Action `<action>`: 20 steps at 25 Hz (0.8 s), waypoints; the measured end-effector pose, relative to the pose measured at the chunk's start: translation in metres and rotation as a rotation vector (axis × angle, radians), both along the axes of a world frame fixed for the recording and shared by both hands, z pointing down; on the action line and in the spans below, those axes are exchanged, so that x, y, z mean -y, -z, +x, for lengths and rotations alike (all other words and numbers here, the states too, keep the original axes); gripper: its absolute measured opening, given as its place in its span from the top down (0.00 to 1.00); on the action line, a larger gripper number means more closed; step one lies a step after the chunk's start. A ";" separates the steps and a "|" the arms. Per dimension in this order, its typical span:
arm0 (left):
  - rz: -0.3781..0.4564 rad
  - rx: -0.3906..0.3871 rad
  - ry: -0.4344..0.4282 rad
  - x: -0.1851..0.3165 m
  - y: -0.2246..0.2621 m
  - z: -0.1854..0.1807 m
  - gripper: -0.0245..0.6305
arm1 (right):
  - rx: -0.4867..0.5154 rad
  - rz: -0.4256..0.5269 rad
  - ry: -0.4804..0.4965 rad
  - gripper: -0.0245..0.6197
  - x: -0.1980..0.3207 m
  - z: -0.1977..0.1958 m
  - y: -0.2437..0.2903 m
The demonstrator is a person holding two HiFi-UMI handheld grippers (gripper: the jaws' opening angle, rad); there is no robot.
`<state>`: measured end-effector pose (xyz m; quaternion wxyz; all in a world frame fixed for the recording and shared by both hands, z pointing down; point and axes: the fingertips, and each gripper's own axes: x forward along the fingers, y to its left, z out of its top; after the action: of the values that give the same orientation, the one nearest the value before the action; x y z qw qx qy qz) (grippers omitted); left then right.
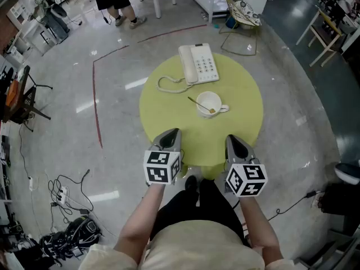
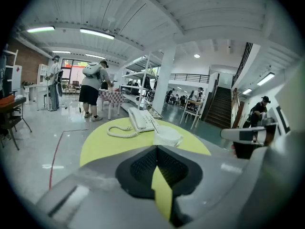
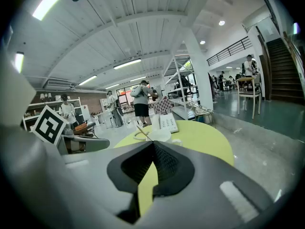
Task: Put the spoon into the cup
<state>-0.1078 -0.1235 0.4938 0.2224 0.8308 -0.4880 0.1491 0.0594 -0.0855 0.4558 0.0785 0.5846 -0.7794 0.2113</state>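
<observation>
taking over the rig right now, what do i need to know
Left hand-held gripper: jaws shut, empty, above the near edge of the table.
Right hand-held gripper: jaws shut, empty, beside it at the same edge.
Cup: upright mid-table, just in front of the phone.
Spoon: bowl end inside the cup, handle leaning out over the rim to the left.
Done: the spoon is in the cup.
Left: nothing, as far as these views show.
</observation>
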 end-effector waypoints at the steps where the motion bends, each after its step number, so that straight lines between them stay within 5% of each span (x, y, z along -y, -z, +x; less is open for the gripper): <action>1: 0.002 0.001 -0.002 -0.002 0.000 -0.001 0.96 | 0.000 0.001 -0.002 0.96 -0.001 -0.001 0.000; 20: 0.046 -0.009 -0.031 -0.021 0.017 -0.010 0.96 | -0.006 0.025 -0.018 0.96 -0.030 -0.010 0.009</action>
<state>-0.1181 -0.1025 0.4767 0.2028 0.8438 -0.4775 0.1376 0.0493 -0.0560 0.4471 0.0718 0.5930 -0.7766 0.2003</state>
